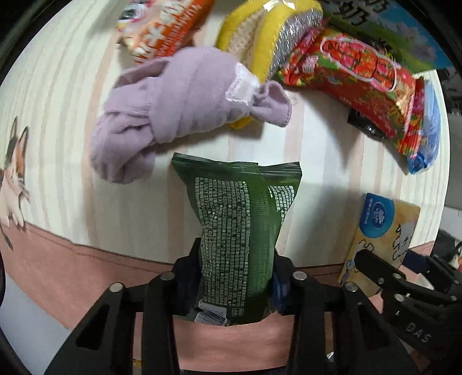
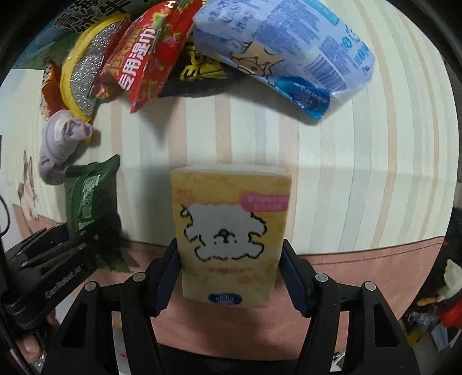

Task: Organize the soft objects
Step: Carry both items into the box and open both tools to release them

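Note:
My left gripper (image 1: pixel 236 268) is shut on a green packet (image 1: pixel 239 230) with white print, held above the striped cloth. My right gripper (image 2: pixel 231 265) is shut on a yellow tissue pack (image 2: pixel 231 230) with a white dog drawing. The tissue pack also shows in the left wrist view (image 1: pixel 381 230), and the green packet in the right wrist view (image 2: pixel 89 199). A rolled lilac cloth (image 1: pixel 173 109) lies just beyond the green packet. Behind it lies a pile: yellow sponges (image 1: pixel 260 37), a red wet-wipe pack (image 1: pixel 355 78), an orange packet (image 1: pixel 164 26) and a blue tissue pack (image 2: pixel 288 49).
The striped cream cloth (image 1: pixel 57 115) has a pink border (image 1: pixel 86 274) near me and a cat picture (image 1: pixel 14 173) at the left. A black packet (image 2: pixel 196 75) lies under the pile. Clutter sits off the table at the right (image 2: pixel 444 300).

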The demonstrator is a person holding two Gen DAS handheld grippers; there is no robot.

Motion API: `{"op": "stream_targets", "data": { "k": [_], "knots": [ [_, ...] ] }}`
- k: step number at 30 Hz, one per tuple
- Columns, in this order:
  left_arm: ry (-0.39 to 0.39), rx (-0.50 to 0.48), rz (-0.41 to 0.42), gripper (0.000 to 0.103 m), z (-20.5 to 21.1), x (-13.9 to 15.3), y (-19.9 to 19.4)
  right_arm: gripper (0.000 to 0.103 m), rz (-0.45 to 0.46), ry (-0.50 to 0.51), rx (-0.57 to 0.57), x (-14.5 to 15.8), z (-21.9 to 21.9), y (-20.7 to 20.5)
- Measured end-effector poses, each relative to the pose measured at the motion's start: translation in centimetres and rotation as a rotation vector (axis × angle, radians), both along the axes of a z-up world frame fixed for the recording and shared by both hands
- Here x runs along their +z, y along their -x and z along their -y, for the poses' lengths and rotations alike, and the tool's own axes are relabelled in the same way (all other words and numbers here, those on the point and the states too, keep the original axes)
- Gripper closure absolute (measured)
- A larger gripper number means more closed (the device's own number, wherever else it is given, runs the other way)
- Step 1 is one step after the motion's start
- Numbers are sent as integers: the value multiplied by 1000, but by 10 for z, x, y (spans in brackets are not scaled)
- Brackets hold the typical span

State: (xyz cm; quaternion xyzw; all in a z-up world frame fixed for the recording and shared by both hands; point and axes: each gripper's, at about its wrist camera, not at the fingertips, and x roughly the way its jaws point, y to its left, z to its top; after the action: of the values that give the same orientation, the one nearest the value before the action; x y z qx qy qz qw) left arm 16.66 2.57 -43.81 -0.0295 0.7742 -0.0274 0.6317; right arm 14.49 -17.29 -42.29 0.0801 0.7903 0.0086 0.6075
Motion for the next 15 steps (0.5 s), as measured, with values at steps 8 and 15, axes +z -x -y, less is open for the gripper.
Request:
{"op": "stream_targets", "data": {
  "k": [8, 15],
  "knots": [
    [24, 36, 123, 71, -12, 90, 20, 38, 120, -126, 17, 70, -6, 28],
    [111, 64, 294, 71, 3, 197, -16, 38, 299, -219, 92, 190, 12, 2]
  ]
}}
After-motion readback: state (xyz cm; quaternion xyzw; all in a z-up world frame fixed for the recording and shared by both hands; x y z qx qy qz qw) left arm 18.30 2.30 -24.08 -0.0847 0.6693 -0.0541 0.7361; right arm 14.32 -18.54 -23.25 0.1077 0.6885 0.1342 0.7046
